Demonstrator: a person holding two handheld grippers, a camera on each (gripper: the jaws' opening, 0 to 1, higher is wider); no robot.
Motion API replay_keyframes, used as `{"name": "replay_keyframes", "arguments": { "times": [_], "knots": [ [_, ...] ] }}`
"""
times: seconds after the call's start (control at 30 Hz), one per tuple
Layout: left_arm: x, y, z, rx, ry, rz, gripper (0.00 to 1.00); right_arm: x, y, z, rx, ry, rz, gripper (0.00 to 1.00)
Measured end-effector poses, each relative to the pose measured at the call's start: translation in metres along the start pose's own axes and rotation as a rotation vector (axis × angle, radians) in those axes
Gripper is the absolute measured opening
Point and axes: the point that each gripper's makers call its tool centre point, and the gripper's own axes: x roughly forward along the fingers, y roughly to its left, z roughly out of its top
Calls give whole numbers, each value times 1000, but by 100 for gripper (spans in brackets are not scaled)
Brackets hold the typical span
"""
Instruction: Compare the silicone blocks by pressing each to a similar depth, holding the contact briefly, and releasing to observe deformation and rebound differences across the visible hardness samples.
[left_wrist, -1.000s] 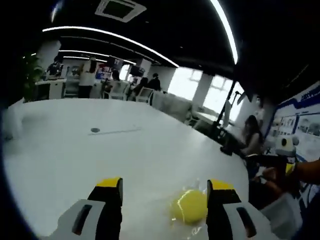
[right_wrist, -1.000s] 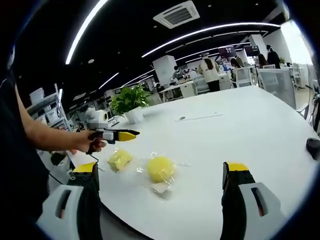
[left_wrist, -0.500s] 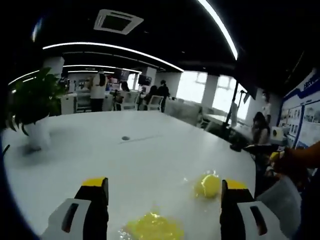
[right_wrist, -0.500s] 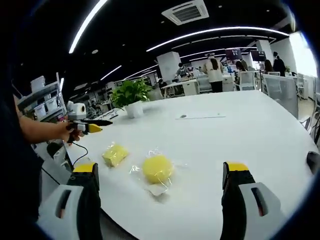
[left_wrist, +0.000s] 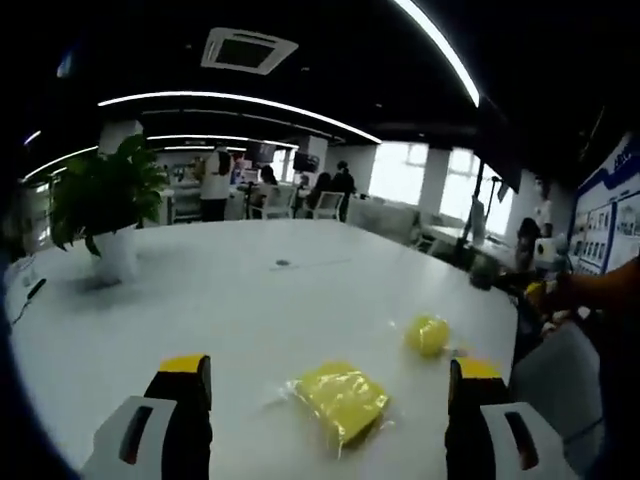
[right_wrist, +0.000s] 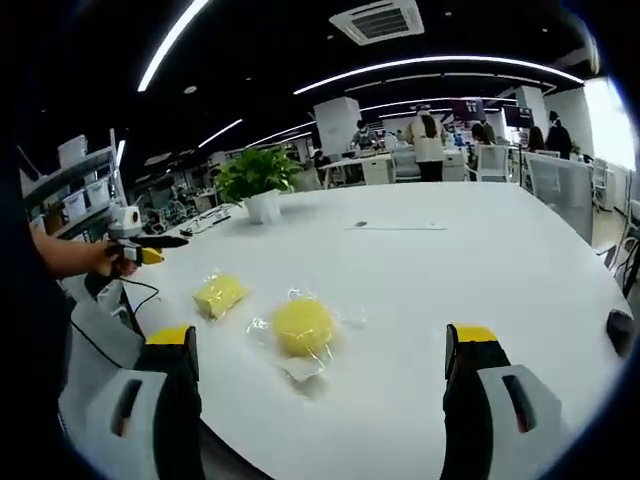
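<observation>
White table (right_wrist: 480, 270) with two bagged yellow blocks (right_wrist: 220, 294), potted plant (right_wrist: 262, 183)

On the white counter (right_wrist: 480, 270), the square yellow silicone block (right_wrist: 219, 294) sits just left of the round yellow silicone block (right_wrist: 303, 326); potted green plant (right_wrist: 259, 183) behind them.

Silicone blocks, yellow, in clear wrap: 2 in all.
- square block (left_wrist: 341, 399) (right_wrist: 219, 294): 1
- round block (left_wrist: 427, 334) (right_wrist: 303, 326): 1

Potted plant (left_wrist: 105, 205) (right_wrist: 257, 181), white pot: 1.

Tabletop (left_wrist: 220, 300) (right_wrist: 450, 270), white: 1.

Grippers: 2, namely the left gripper (left_wrist: 325, 415) (right_wrist: 150, 250) and the right gripper (right_wrist: 322, 375), each with 2 yellow-tipped jaws.

Ceiling air vents: 1 in each view. Background people: several, too small to count.
</observation>
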Motion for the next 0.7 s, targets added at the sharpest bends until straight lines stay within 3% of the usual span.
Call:
{"name": "replay_keyframes", "arguments": {
  "times": [0.07, 0.2, 0.37, 0.53, 0.63, 0.7],
  "knots": [
    [-6, 3, -2, -23, -21, -10, 100, 1, 0, -4, -35, 11, -2, 96],
    [-14, 7, -14, -30, -7, 9, 100, 1, -2, -12, -53, 32, -21, 96],
    [-27, 6, -29, -20, 30, 34, 100, -9, 1, -18, 32, 16, -14, 96],
    [-47, 6, -24, -55, -43, 77, 100, -31, -9, -37, 60, 18, -93, 96],
    [-51, 14, -26, -65, -67, 107, 100, -35, -19, -56, 59, 96, -133, 96],
    [-50, 9, -25, -111, -73, 69, 100, -38, -18, -51, 61, 73, -123, 96]
  ]
}}
